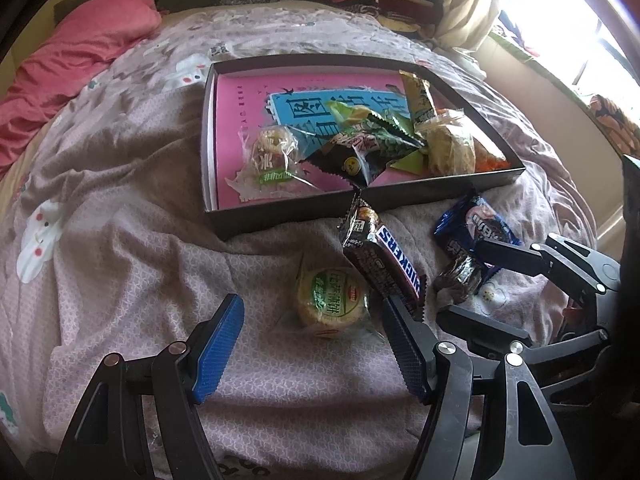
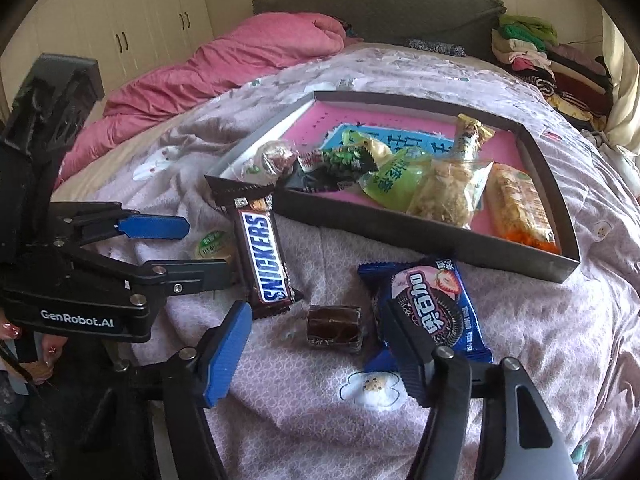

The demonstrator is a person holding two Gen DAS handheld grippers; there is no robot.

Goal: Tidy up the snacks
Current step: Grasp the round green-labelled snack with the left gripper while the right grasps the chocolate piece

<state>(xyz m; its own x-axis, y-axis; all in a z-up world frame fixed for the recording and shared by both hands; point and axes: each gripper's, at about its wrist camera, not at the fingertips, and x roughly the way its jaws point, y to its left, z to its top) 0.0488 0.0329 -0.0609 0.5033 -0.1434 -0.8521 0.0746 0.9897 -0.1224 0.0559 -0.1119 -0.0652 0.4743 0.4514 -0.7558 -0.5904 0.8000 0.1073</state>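
A dark box (image 2: 436, 236) with low walls sits on the bed (image 2: 540, 340). Its floor is pink with a blue picture. Many snacks lie in it: a round cake in clear wrap (image 1: 274, 152), a green and black bag (image 1: 372, 142), a light green bag (image 2: 394, 180), a clear bag of crumbly bits (image 2: 452, 192), a tall gold bar (image 2: 466, 132) and a long cake with orange ends (image 2: 518, 208).

The bed has a pale purple cover with little white shapes. A pink quilt (image 2: 224, 68) is bunched up near the headboard. Folded clothes (image 2: 536, 48) are stacked at the far corner, and bright light comes from a window (image 1: 568, 20).

More snacks lie on the cover in front of the box. A Snickers bar (image 2: 262, 256) leans on the box's near wall. A round green cake (image 1: 330, 304) lies just beside it. A small brown candy (image 2: 334, 328) and a blue cookie pack (image 2: 432, 312) lie close together.

The left gripper (image 1: 310, 346) has its fingers wide, one on each side of the round green cake and not touching it. The right gripper (image 2: 316, 354) also has its fingers wide, around the brown candy, with one finger over the blue pack's edge.
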